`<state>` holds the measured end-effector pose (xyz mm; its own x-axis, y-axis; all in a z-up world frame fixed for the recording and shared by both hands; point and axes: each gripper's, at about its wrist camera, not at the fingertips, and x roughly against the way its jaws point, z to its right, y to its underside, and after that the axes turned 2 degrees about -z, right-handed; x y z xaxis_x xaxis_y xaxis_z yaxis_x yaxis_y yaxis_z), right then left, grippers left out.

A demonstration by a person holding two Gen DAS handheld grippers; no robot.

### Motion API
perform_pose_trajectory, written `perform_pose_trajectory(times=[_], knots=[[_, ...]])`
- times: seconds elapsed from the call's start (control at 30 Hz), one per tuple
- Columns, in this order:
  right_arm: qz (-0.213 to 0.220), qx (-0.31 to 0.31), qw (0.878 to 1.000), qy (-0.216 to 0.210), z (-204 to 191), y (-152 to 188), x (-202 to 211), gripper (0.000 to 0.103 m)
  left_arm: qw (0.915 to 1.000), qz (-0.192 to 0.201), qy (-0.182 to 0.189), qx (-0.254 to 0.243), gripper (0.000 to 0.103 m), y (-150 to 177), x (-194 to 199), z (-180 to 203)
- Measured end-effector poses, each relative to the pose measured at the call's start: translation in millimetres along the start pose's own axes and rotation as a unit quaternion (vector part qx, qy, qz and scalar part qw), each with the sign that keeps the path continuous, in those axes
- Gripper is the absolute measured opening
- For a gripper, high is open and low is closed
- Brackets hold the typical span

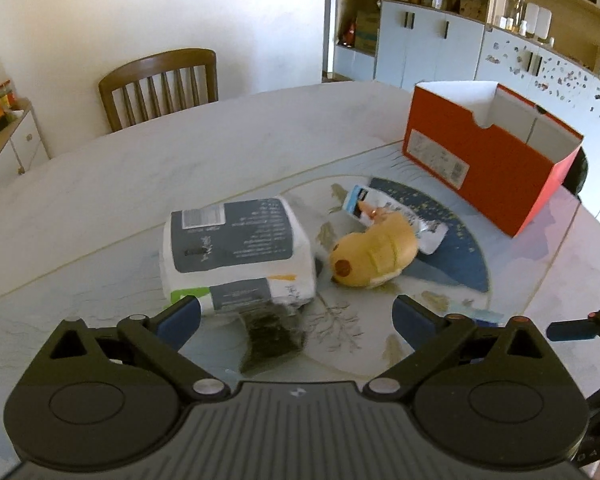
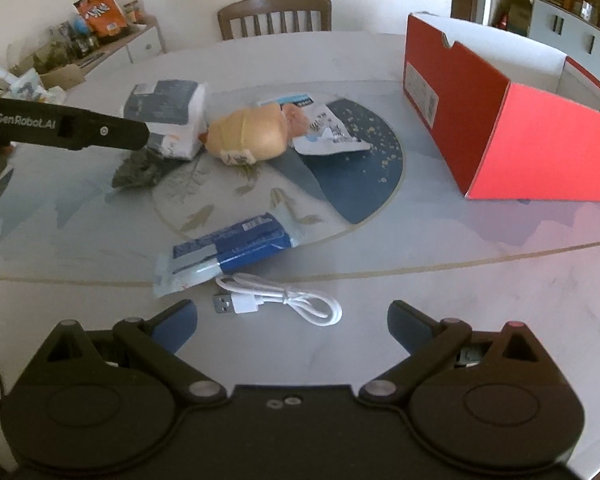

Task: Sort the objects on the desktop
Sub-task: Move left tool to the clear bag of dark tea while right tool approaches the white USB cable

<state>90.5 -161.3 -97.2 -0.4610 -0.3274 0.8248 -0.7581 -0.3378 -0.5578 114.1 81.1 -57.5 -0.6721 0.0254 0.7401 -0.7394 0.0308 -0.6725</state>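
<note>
Both hand-held grippers gape wide, holding nothing. The left hand-held gripper (image 1: 296, 314) faces the tissue pack (image 1: 236, 252), likely lining up a grasp; the right hand-held gripper (image 2: 292, 318) hovers over the cable (image 2: 280, 298). The red box (image 2: 500, 120), probably the bin, stands well right of the pack.

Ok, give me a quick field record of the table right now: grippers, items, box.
left gripper: open, holding nothing, over the tissue pack
right gripper: open, holding nothing, over the white cable
red box: open top, inside not visible
plush toy: beside the tissue pack, lying on a white pouch
blue packet: just beyond the cable
dark pouch: in front of the tissue pack
</note>
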Motion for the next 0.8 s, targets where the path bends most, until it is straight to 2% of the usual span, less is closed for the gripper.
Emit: perform_pose_trajectory(times=[0.33, 0.67, 0.8], knots=[[0.008, -0.005, 1.000, 0.027, -11, 1, -7, 0.101, 0.9999, 0.003, -0.012, -0.008, 0.102, 10, -19, -4], [0.016, -0.003, 0.998, 0.052, -22, 2, -11, 0.101, 0.9992, -0.011, -0.038, -0.005, 0.102, 12, -36, -6], [0.019, -0.007, 0.998, 0.054, -22, 1, -12, 0.102, 0.9987, -0.024, -0.044, 0.012, 0.102, 14, -44, -13]])
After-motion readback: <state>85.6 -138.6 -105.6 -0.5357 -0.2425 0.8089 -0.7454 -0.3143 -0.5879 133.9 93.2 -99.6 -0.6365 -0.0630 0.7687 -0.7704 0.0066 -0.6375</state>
